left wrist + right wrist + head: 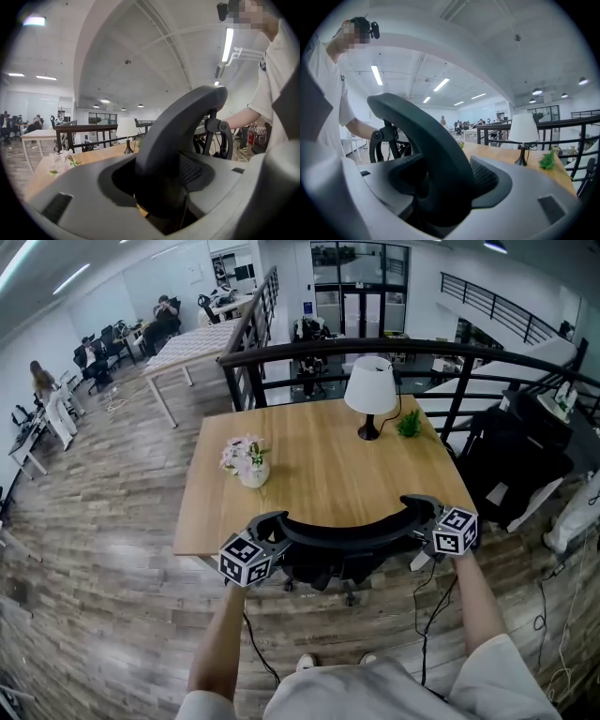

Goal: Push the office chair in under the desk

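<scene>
The left gripper (270, 529) clamps one end of the black curved plastic backrest (347, 527) of the office chair. The right gripper (424, 514) stands wide around the other end, seemingly not pressing. The chair is tucked under the near edge of the light wooden desk (319, 460).

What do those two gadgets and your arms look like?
The left gripper and right gripper are grey two-jaw claws, each carrying a white cube printed with black square markers. Black cables trail down. White short sleeves; forearms bare.
</scene>
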`<state>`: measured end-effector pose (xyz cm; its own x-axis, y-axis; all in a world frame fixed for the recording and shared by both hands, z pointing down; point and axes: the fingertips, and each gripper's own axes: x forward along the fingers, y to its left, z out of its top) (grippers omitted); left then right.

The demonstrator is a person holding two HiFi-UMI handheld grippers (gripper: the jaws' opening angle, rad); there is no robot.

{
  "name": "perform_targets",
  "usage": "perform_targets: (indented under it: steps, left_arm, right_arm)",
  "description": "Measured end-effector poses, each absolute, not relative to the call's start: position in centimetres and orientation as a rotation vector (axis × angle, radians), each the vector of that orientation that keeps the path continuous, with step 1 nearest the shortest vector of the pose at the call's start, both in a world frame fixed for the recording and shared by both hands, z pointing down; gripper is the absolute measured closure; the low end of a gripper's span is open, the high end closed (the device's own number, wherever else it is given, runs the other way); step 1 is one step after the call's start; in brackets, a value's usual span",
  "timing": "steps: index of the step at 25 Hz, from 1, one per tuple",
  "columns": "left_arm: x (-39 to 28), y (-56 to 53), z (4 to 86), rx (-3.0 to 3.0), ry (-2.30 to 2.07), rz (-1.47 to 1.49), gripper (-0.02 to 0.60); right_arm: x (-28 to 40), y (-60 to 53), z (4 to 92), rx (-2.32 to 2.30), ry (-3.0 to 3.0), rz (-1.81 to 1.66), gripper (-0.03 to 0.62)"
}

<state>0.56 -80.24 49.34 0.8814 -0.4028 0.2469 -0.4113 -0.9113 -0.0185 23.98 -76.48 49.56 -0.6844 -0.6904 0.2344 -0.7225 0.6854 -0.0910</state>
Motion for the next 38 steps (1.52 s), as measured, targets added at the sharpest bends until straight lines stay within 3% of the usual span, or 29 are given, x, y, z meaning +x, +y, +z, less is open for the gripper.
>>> perform_targets:
  steps: [3,13,15,17,30,31,33,38]
  left_arm:
    - [0.3,-80.0,49.4,3.050,-0.725,0.409,0.304]
    - [-4.5,-78.0,49.9,3.011,-0.906,0.351,0.288]
    - [-5.5,-77.2,50.4,2.993,-0.938,0.362,0.290]
    - [-6.4,-76.2,51.0,2.973,-0.968,0.383,0.290]
    - [-6.2,-68.8,46.4,2.979,-1.056,0.307,0.287]
    - [-5.9,-68.4,45.9,2.985,-1.065,0.311,0.291]
    - [-5.4,-67.7,44.8,2.991,-1.084,0.313,0.369]
    - [-3.4,-66.7,43.3,3.037,-1.081,0.373,0.429]
  right_arm:
    - [24.5,-76.2,49.5,1.199,-2.703,0.287,0.264]
    - [30.1,-70.8,49.3,1.545,-2.594,0.319,0.269]
    - [31.0,-69.3,49.4,1.620,-2.561,0.328,0.322]
    - [31.2,-67.9,49.7,1.679,-2.531,0.353,0.324]
    - [21.4,-61.8,45.3,1.729,-2.499,0.271,0.392]
    - [20.9,-61.6,44.5,1.755,-2.501,0.262,0.401]
    - [20.1,-61.3,43.2,1.806,-2.489,0.249,0.419]
    - [17.8,-61.5,41.1,1.815,-2.413,0.189,0.476]
